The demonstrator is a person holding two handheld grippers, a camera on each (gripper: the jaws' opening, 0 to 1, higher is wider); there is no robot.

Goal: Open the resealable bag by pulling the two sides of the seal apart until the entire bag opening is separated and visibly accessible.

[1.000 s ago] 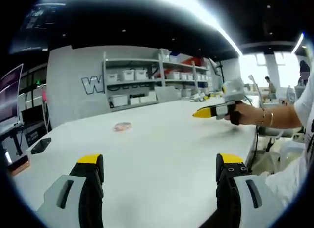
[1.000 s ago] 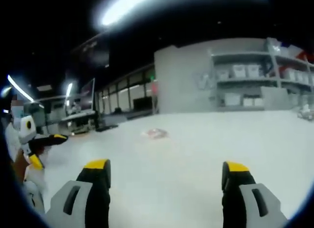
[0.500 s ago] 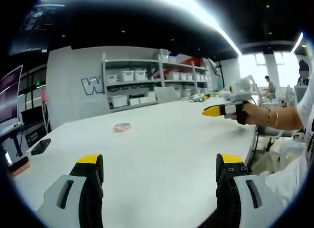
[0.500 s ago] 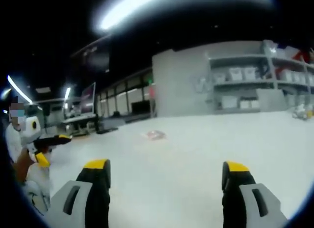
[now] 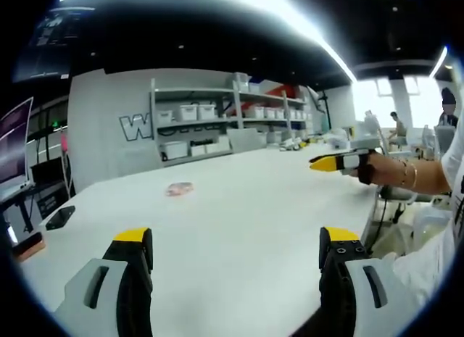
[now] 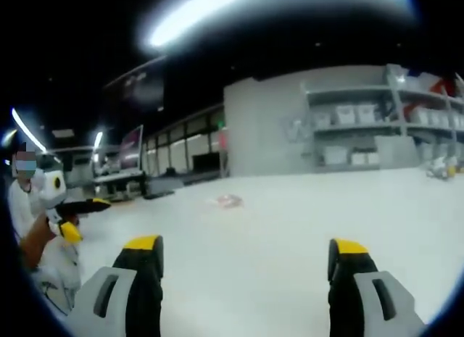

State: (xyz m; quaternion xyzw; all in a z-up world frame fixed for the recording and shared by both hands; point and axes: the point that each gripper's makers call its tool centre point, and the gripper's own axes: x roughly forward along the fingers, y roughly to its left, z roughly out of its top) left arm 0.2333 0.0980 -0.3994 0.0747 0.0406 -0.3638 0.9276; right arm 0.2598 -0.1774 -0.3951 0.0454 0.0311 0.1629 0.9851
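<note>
Approach stage, before any contact. 1 resealable bag [image 5: 180, 188], small and pinkish, lies flat far out on the white table [image 5: 239, 228], well apart from both tools. The left gripper [image 5: 235, 254] and right gripper [image 6: 245, 261] hover with jaws spread wide, holding nothing. Next, judged: both must reach the bag and each pinch 1 side of its seal. Count: 2 grippers, 1 bag.

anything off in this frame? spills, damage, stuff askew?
Nothing stands out. The resealable bag lies flat on the white table, far from both grippers; too small to tell its seal state. The left gripper and right gripper are open and hold nothing. A dark flat object sits near the table's far edge.
</note>
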